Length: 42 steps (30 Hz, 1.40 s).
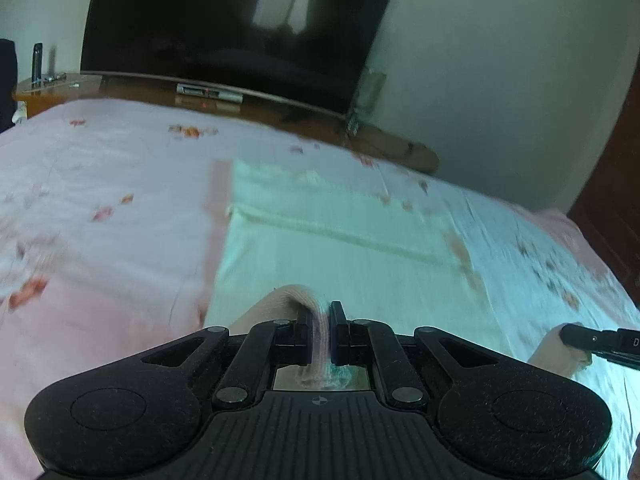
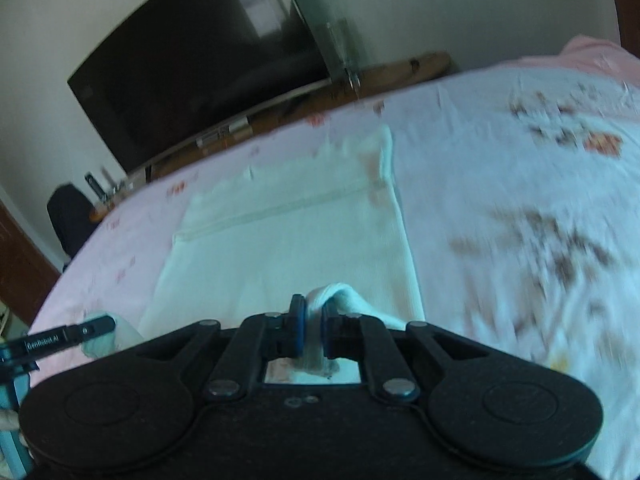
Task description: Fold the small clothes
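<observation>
A small pale garment (image 1: 340,248) lies spread flat on the pink bedsheet (image 1: 100,184), with a seam line across its far part. My left gripper (image 1: 321,320) is shut on the garment's near left edge, a pinkish fold bunched between the pads. My right gripper (image 2: 314,316) is shut on the near right edge of the same garment (image 2: 288,240), a white fold rising between its blue pads. Each gripper shows at the edge of the other's view: the right gripper (image 1: 576,338) at lower right, the left gripper (image 2: 100,326) at lower left, both holding cloth.
A large dark television (image 1: 240,24) stands on a wooden cabinet (image 1: 60,88) beyond the bed's far edge. Small items sit on the cabinet's left end. A dark wooden door frame (image 1: 616,208) is at the right. The floral sheet (image 2: 520,200) stretches wide around the garment.
</observation>
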### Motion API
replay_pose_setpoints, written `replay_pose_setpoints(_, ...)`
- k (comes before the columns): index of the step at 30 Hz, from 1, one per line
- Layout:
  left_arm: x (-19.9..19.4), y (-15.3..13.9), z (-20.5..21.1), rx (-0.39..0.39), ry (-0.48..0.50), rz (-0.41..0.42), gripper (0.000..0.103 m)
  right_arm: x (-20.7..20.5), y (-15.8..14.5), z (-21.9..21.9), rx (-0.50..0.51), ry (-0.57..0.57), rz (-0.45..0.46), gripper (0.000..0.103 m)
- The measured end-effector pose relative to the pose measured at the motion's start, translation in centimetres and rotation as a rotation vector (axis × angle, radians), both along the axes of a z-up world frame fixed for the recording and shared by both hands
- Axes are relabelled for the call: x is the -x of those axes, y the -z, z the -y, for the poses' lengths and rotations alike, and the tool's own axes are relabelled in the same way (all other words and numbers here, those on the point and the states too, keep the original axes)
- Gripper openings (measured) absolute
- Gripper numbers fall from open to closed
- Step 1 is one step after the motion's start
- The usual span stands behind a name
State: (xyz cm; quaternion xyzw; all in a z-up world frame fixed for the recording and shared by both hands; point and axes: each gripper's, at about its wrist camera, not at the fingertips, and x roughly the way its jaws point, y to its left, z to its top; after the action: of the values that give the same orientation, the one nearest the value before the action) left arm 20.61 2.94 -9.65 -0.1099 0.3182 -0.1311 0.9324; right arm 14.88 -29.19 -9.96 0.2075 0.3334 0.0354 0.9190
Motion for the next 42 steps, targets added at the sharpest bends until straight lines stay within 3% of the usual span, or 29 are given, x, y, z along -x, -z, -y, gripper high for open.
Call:
replay_pose_setpoints(7,-8.6,0.2,1.2,-0.006,-0.062,0.039,0.008,-9.1,-0.2,1.9,-0.011,0.028,0.069,0.009)
replay_pose_setpoints(15,-19.0,1.8,3.4,-0.032,-0.126,0.072,0.008,-19.8,2.1,3.9,-0.028,0.042,0.081,0.008)
replay_pose_setpoints(18,-23.0,2.7,3.9,-0.045,-0.143,0.019,0.008,-23.2,3.2,4.5,-0.041,0.042,0.06,0.008)
replay_pose_setpoints(21,-26.1,3.9,3.4,-0.006,-0.206,-0.04,0.008,-26.2,4.8,5.8,-0.096,0.085,-0.011,0.01)
replay_pose_setpoints(24,-28.5,4.9,3.6,0.005,-0.2,-0.108,0.008,-28.1,6.1,6.7,-0.099,0.119,-0.051,0.019)
replay_pose_setpoints(27,-29.7,5.0,4.1,-0.014,-0.177,-0.135,0.009,-29.3,6.6,6.6,-0.023,0.102,-0.064,0.026)
replay_pose_setpoints(29,-30.0,4.7,4.0,-0.008,-0.167,-0.142,0.009,-30.0,6.9,6.4,0.026,0.084,-0.067,0.037)
replay_pose_setpoints(30,-30.2,4.5,4.0,-0.006,-0.161,-0.147,0.017,-30.2,6.9,6.2,0.052,0.074,-0.063,0.043)
replay_pose_setpoints(31,-30.4,4.3,3.9,-0.003,-0.154,-0.152,0.034,-30.2,6.9,6.1,0.074,0.067,-0.062,0.059)
replay_pose_setpoints(32,-30.6,4.2,3.6,0.0,-0.158,-0.152,0.049,-30.3,6.9,6.0,0.088,0.058,-0.061,0.064)
replay_pose_setpoints(33,-30.5,3.8,3.4,-0.016,-0.184,-0.128,0.081,-30.2,7.1,5.8,0.1,0.046,-0.061,0.064)
replay_pose_setpoints(34,-30.1,3.4,3.1,-0.035,-0.211,-0.095,0.097,-30.5,7.1,5.7,0.11,0.039,-0.064,0.064)
replay_pose_setpoints(36,-29.9,2.7,2.7,-0.051,-0.208,-0.049,0.097,-30.4,7.2,5.8,0.106,0.045,-0.057,0.064)
replay_pose_setpoints(40,-30.2,3.3,2.4,-0.124,-0.142,-0.059,0.096,-30.4,6.9,6.4,0.069,0.049,-0.026,0.064)
replay_pose_setpoints(41,-30.1,3.7,2.5,-0.149,-0.122,-0.059,0.093,-30.4,6.9,6.4,0.073,0.048,-0.019,0.064)
replay_pose_setpoints(42,-30.1,4.0,2.6,-0.17,-0.1,-0.062,0.08,-30.2,6.7,6.5,0.066,0.05,-0.002,0.064)
